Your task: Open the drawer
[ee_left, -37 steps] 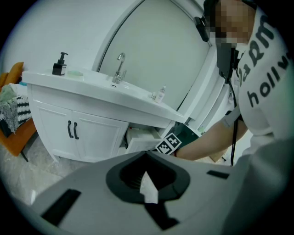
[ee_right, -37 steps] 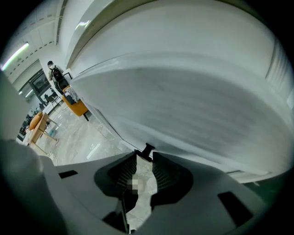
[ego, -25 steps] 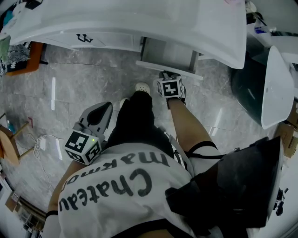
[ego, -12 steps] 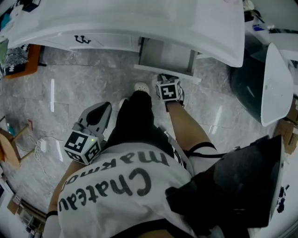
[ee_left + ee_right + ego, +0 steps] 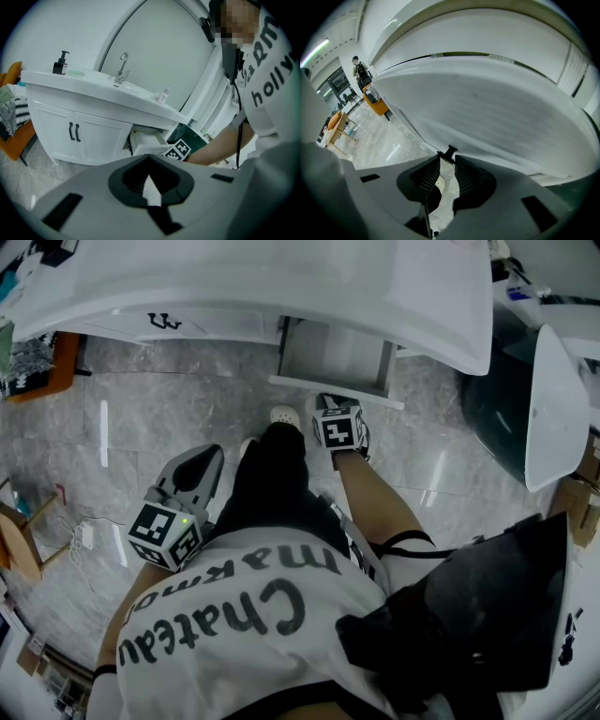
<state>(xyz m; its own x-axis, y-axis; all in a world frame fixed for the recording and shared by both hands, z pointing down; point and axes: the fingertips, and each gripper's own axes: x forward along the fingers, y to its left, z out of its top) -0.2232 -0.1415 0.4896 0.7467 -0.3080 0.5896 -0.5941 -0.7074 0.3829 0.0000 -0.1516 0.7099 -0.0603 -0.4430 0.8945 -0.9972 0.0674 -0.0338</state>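
Note:
The white drawer (image 5: 333, 357) stands partly pulled out from under the white vanity top (image 5: 281, 287); its front panel (image 5: 337, 393) faces me. My right gripper (image 5: 335, 407) is down at that front panel, under its marker cube. In the right gripper view the right gripper (image 5: 448, 157) is shut on the small black drawer handle (image 5: 449, 151), with the panel (image 5: 497, 112) filling the view. In the left gripper view the same drawer (image 5: 147, 143) shows beside the cube. My left gripper (image 5: 192, 474) hangs by my left thigh, well away from the drawer. There the left gripper (image 5: 149, 174) is shut and holds nothing.
Left of the drawer are two white cabinet doors with black handles (image 5: 74, 131). A faucet (image 5: 123, 65) and a soap dispenser (image 5: 60, 63) stand on the vanity. An orange chair (image 5: 37, 371) is at the left, a dark bin (image 5: 497, 418) at the right. My shoe (image 5: 286, 416) is beside the drawer.
The drawer front has come out a little toward me, and my right gripper has moved back with it. The left gripper has stayed where it was.

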